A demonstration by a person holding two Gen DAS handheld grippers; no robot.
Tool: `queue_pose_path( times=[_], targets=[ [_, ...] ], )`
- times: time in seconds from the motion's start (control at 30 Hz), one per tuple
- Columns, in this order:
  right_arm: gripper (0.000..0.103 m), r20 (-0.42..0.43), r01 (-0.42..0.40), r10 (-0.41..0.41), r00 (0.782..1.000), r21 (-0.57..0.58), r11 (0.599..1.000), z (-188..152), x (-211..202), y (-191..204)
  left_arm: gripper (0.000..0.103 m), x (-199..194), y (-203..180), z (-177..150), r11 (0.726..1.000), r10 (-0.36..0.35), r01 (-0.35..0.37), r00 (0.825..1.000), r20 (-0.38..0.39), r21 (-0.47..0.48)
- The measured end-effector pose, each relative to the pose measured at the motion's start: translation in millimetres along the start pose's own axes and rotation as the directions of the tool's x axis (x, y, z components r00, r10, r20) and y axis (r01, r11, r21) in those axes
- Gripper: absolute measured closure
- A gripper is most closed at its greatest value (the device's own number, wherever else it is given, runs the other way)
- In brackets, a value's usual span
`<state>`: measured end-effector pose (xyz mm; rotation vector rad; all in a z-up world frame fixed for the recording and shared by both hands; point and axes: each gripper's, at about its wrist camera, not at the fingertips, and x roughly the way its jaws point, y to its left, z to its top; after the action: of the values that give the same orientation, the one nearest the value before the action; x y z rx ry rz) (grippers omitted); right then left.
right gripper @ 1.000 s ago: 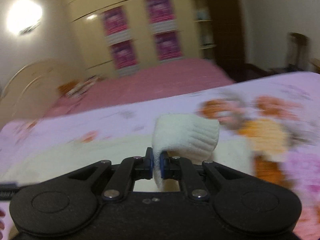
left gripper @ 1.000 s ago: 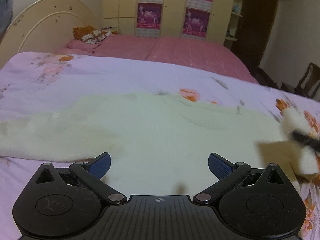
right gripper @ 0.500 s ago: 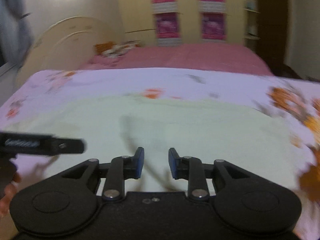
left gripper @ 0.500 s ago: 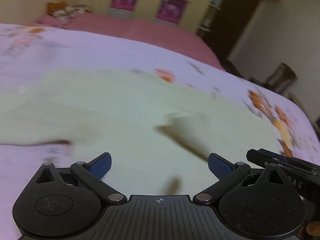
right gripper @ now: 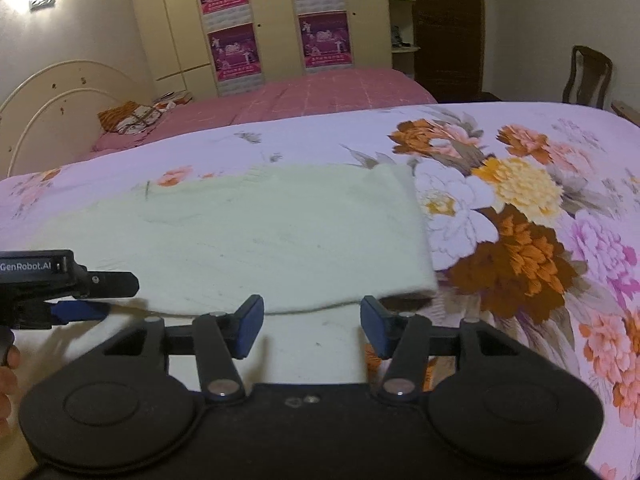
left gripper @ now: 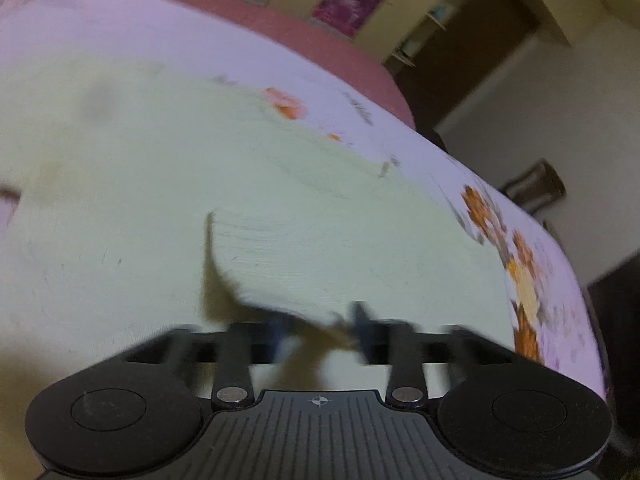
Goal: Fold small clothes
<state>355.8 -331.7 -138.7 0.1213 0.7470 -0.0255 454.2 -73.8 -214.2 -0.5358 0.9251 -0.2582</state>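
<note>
**Cream garment flat on the flowered bed, both grippers at its near edge**

We see the cream garment [right gripper: 256, 240] lying spread on the bed [right gripper: 560, 184], over a lilac sheet printed with orange, white and purple flowers. Its right end lies doubled over, with a folded edge running close to the big flower print.

Our right gripper [right gripper: 312, 326] hovers at the near edge of the garment. Its jaws stand spread, blue pads well apart, with nothing between them; cloth shows in the gap beneath.

Our left gripper [right gripper: 80, 308] comes in from the left in the right wrist view, its blue pad low over the near left part of the garment. In its own view the left gripper [left gripper: 320, 332] is blurred. A flap of the cloth [left gripper: 280, 264] rises just ahead of the fingers, with a shadow below it. There seems to be a gap between the fingers, but we cannot tell whether they are spread or pinching the cloth.

Behind the bed stand a second bed [right gripper: 320, 88] with a pink cover, a wardrobe [right gripper: 260, 20] with magenta posters, and a wooden chair [right gripper: 588, 76].
</note>
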Motion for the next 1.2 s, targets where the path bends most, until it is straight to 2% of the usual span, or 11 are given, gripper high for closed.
queue_pose_path(
  times=[0.07, 0.17, 0.3, 0.47, 0.63, 0.7, 0.87, 0.9, 0.97, 1.13, 1.2],
  targets=[
    [0.05, 0.003, 0.013, -0.013, 1.0, 0.003, 1.0, -0.4, 2.6, -3.9, 0.091, 1.1, 7.3, 1.0, 0.999, 0.012, -0.011, 1.0, 0.026, -0.039],
    [0.05, 0.01, 0.04, -0.04, 0.999, 0.011, 0.999, 1.4, 5.1, -9.7, 0.099, 3.5, 8.9, 2.3, 0.999, 0.028, -0.026, 0.997, 0.067, -0.032],
    [0.041, 0.011, 0.089, -0.089, 0.996, 0.021, 0.996, 2.1, 10.9, -17.9, 0.099, -1.7, 8.7, 7.7, 0.999, 0.043, -0.041, 0.991, 0.124, -0.016],
    [0.041, -0.003, 0.113, -0.113, 0.994, 0.033, 0.993, 1.5, 18.3, -25.8, 0.099, -22.3, 14.7, 40.3, 0.999, 0.041, -0.038, 0.971, 0.236, -0.019],
    [0.042, -0.022, 0.096, -0.095, 0.995, 0.007, 0.995, 1.2, 29.1, -17.5, 0.099, -37.3, 29.6, 65.9, 0.996, 0.084, -0.082, 0.946, 0.314, -0.017],
    [0.045, -0.021, 0.089, -0.089, 0.996, -0.008, 0.996, 3.3, 35.0, -12.5, 0.099, -41.7, 42.5, 68.9, 0.994, 0.113, -0.108, 0.939, 0.324, -0.033],
    [0.065, -0.029, 0.075, -0.074, 0.997, 0.016, 0.997, 11.4, 52.9, -9.7, 0.099, -28.5, 65.6, 67.0, 0.985, 0.175, -0.17, 0.943, 0.284, -0.04],
    [0.079, -0.031, 0.072, -0.071, 0.997, 0.025, 0.997, 12.7, 56.7, -10.0, 0.099, -25.0, 68.5, 66.2, 0.982, 0.19, -0.188, 0.941, 0.281, -0.032],
    [0.087, -0.033, 0.077, -0.075, 0.997, 0.042, 0.996, 13.7, 59.4, -11.9, 0.099, -17.2, 76.3, 63.3, 0.974, 0.223, -0.222, 0.94, 0.259, -0.031],
    [0.09, -0.03, 0.106, -0.104, 0.994, 0.073, 0.992, 6.3, 53.6, -17.1, 0.098, -22.7, 71.0, 52.0, 0.958, 0.256, -0.281, 0.929, 0.266, 0.06],
    [0.09, -0.05, 0.096, -0.092, 0.994, 0.068, 0.993, 5.7, 50.9, -18.3, 0.083, -36.1, 73.3, 49.4, 0.953, 0.273, -0.299, 0.923, 0.271, 0.056]
  ],
)
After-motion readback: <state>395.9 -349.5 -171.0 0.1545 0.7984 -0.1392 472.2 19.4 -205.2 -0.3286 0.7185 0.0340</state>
